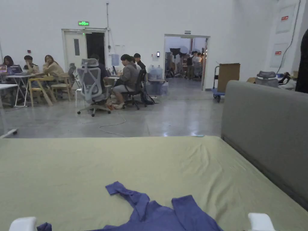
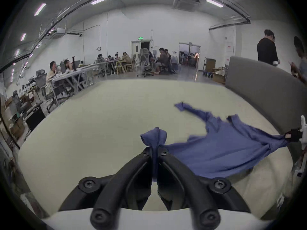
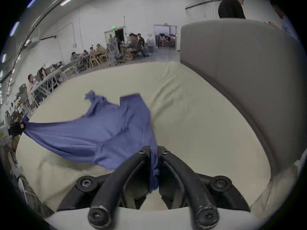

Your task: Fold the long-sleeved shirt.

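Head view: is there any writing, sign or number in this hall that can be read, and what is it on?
None can be read.
Green lit sign above the door: characters too blurred.
Red-marked white notices on the right wall: too small.
Small tag on the right tongs, seen from the left gripper view: too small.
Blue shirt: no print or label showing.

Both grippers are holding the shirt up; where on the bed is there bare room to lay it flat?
Bare sheet runs from the shirt to the bed's far edge and out to the left. On the right, a narrower strip lies between the shirt and the grey headboard. It is crowded at the near edge, where left gripper and right gripper stretch the cloth.
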Available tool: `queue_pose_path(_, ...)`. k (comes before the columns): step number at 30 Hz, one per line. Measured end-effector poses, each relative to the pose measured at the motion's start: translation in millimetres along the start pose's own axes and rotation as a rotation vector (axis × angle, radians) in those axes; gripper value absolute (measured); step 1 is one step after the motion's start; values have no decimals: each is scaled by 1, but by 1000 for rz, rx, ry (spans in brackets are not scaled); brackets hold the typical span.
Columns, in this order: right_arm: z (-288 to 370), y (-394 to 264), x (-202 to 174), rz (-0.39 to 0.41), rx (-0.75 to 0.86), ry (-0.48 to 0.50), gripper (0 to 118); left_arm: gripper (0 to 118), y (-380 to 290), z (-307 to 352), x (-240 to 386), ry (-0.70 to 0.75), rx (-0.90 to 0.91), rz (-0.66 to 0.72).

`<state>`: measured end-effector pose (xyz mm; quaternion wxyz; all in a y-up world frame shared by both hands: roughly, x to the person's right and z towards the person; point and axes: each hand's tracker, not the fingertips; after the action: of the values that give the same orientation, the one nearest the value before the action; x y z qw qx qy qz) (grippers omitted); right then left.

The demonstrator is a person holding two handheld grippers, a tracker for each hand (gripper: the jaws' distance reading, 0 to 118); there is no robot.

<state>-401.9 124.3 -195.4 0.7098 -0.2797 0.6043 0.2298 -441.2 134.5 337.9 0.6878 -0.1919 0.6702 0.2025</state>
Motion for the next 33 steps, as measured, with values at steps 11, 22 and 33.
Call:
queue_pose_path(11, -9, -130, 2, 46, -293, -34, 5, 1, -126, -14, -25, 50, -281, 28)
queue_pose_path(22, 66, -65, -8, 29, -30, -46, 63, 66, -61, 34, -29, 61, -179, 137)
queue_pose_path(33, 37, -62, -34, 89, -103, 26, 0, 113, -94, 3, -31, 142, -263, 132)
